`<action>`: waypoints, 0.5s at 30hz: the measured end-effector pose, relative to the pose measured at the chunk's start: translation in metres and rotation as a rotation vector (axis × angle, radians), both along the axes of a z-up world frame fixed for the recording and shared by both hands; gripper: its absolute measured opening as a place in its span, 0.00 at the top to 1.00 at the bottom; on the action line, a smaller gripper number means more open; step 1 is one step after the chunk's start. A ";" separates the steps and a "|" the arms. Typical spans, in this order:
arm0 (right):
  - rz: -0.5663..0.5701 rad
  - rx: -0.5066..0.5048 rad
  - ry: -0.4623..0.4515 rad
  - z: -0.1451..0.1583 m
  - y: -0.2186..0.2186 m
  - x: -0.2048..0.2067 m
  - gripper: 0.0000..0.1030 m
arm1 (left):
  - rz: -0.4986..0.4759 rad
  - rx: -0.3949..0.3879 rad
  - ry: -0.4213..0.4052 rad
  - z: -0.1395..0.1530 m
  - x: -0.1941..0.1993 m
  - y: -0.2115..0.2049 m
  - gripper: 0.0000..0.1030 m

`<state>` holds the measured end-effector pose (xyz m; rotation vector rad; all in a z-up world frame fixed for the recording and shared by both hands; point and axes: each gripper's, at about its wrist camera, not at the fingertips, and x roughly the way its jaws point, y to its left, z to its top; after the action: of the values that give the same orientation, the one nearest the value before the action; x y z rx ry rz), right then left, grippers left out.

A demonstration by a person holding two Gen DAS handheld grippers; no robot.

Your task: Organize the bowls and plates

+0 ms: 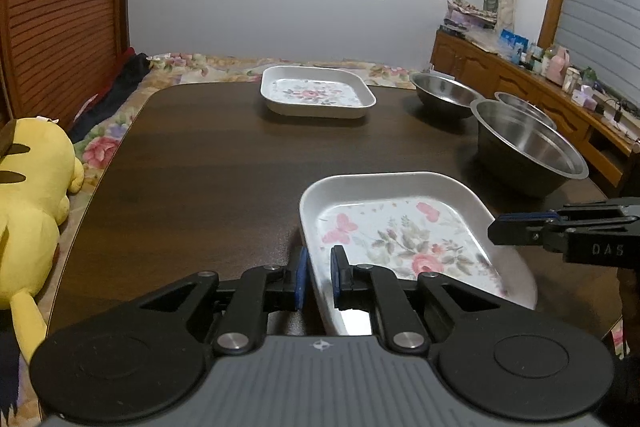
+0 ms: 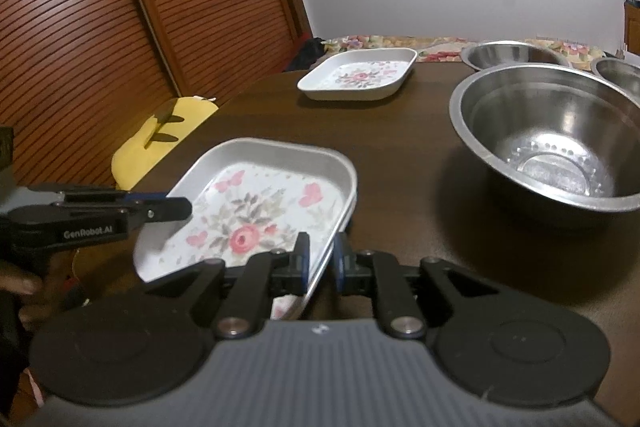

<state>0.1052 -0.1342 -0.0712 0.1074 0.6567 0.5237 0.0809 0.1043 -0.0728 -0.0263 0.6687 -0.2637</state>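
A white square plate with a flower print (image 1: 400,227) (image 2: 256,203) is held near the front of the dark table, slightly tilted. My left gripper (image 1: 319,277) is shut on its left rim; it also shows in the right wrist view (image 2: 176,207). My right gripper (image 2: 321,257) is shut on its right rim and shows in the left wrist view (image 1: 504,227). A second flowered plate (image 1: 318,95) (image 2: 358,73) rests at the far middle of the table. Three steel bowls stand on the right: a large one (image 1: 528,147) (image 2: 552,135) and two smaller ones (image 1: 444,93) (image 1: 524,107) behind it.
The dark wooden table (image 1: 200,167) has a rounded left edge. A yellow plush toy (image 1: 32,203) lies to its left on a flowered bedspread. A slatted wooden door (image 2: 120,7) stands left. A cluttered wooden sideboard (image 1: 560,87) runs along the right.
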 end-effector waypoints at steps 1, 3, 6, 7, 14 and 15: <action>0.002 0.000 -0.002 0.000 0.000 0.000 0.85 | 0.003 0.003 -0.004 0.001 -0.001 0.001 0.87; -0.001 -0.005 -0.007 0.002 0.000 0.000 0.85 | 0.009 -0.003 -0.014 0.004 -0.002 0.003 0.87; -0.006 -0.014 -0.026 0.009 -0.002 -0.002 0.85 | 0.014 -0.008 -0.035 0.012 -0.005 0.005 0.87; -0.006 -0.015 -0.037 0.014 -0.003 -0.003 0.85 | 0.016 -0.006 -0.044 0.016 -0.006 0.006 0.87; -0.016 -0.035 -0.153 0.060 -0.018 -0.009 0.85 | 0.019 0.007 -0.106 0.041 -0.005 0.007 0.80; -0.018 -0.036 -0.167 0.066 -0.020 -0.009 0.85 | 0.020 0.006 -0.114 0.045 -0.004 0.007 0.80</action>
<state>0.0962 -0.1541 -0.0050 0.0348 0.5017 0.4977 0.0767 0.1116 -0.0280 -0.0125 0.5558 -0.2425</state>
